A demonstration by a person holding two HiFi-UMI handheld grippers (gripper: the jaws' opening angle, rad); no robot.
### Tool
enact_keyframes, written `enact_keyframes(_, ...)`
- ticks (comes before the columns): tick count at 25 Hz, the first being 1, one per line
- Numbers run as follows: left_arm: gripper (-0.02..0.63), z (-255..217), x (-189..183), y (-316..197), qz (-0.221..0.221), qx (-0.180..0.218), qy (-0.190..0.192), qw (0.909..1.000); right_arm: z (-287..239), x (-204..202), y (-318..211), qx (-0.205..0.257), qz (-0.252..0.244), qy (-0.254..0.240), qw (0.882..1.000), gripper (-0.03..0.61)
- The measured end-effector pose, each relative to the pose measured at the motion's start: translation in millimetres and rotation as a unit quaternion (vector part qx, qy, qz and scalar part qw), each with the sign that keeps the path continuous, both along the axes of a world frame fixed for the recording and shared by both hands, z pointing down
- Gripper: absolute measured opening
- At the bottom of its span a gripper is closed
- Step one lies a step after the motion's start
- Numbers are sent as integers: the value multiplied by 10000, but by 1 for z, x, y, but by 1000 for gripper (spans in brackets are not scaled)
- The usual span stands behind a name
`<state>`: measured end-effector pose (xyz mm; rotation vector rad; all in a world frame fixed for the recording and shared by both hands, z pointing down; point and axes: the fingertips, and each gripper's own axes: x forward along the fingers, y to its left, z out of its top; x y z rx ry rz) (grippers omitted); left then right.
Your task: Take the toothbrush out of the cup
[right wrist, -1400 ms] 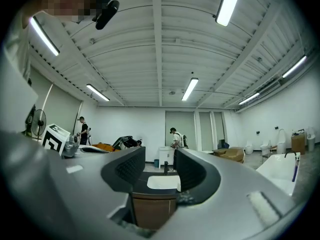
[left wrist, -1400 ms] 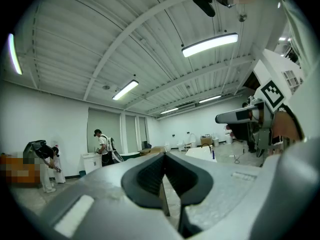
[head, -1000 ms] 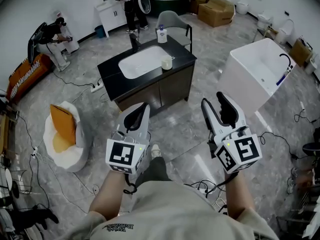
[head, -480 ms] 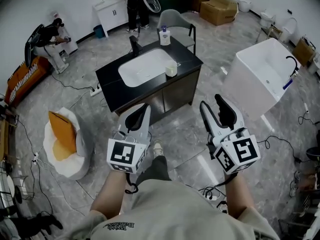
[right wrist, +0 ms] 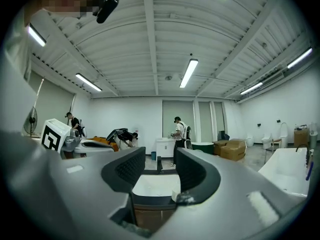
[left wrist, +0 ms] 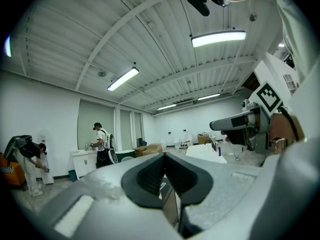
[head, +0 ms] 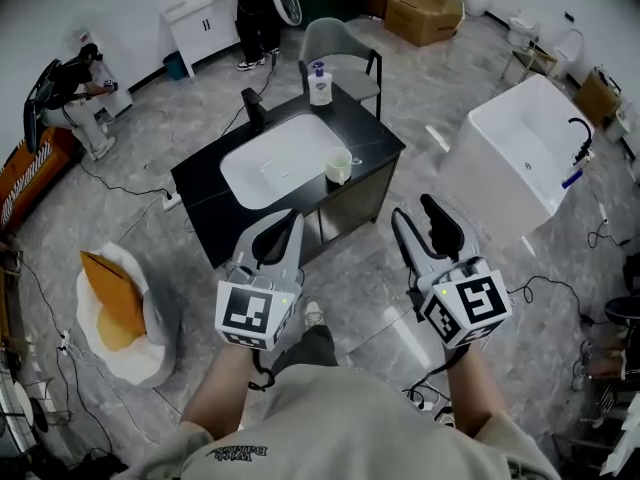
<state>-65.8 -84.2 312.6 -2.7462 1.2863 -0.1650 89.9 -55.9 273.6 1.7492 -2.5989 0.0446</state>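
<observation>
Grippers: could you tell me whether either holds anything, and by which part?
Nothing is held: left gripper shut on nothing, right gripper open and empty; cup stands apart.

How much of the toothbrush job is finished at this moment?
Nothing looks done: the cup stands on the counter beside the sink, apart from both grippers. In hand: nothing; the left gripper is shut and empty, the right gripper open and empty. Left: reach the cup and pull the toothbrush out; it is too small to see here.

The shirt print [head: 238, 454] is too blurred to read
</observation>
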Motion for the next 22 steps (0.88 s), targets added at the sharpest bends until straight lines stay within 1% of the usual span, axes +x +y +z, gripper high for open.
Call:
enact_keyframes(5,2,-3,-7,-72,142,-33,14,9999,-5,-13,-71,-61,48,28,10000,195)
enact_keyframes(13,2,-10,-14,-178,353,-13,-124,9993,-14,-29,-175,-82,136,25,9999,195)
enact_keyframes(15,2,-12,-16,-199,370,30,-162,9992,-15,-31,-194,-62,158,36,9998,195)
enact_keyframes(18,3,-13,-20,-223,274,37,-161,9995,-15,-30,-213,-67,165,71,9998,195)
enact_keyframes(22,2,-19,-21,-238,95,-43,-50,9999,-17,-22,-227,-21,139,95,9999,195)
